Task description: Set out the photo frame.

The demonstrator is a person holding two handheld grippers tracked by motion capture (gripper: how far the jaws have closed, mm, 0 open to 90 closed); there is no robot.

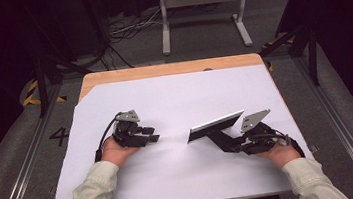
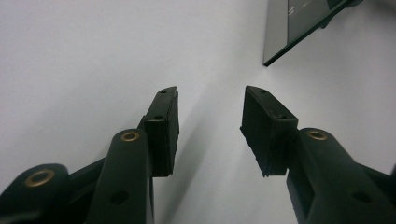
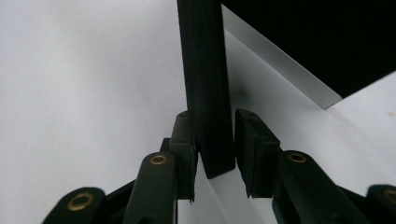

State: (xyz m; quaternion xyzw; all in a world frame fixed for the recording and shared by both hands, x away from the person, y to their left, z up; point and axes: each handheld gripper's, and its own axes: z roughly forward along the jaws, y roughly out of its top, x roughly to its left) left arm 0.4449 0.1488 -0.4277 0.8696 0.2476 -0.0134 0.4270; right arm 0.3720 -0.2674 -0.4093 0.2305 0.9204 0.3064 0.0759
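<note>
Right gripper (image 1: 230,141), held near the right edge of the white sheet (image 1: 174,94) that covers the bench, has its jaws around the black handle (image 3: 205,84) of a flat tool (image 1: 216,125) with a long silver-edged blade. In the right gripper view the handle runs up between the two pads; the left pad touches it, while a thin gap shows at the right pad (image 3: 254,149), so the jaws are loosened and do not clamp it. The blade stands on its long edge on the sheet, right of the middle, slanting up toward the right edge. Left gripper (image 1: 149,134) rests on the sheet left of the middle, well apart from the tool, jaws spread wide with bare sheet between them. Its own view catches one end of the blade (image 2: 303,23) at the upper right.
</note>
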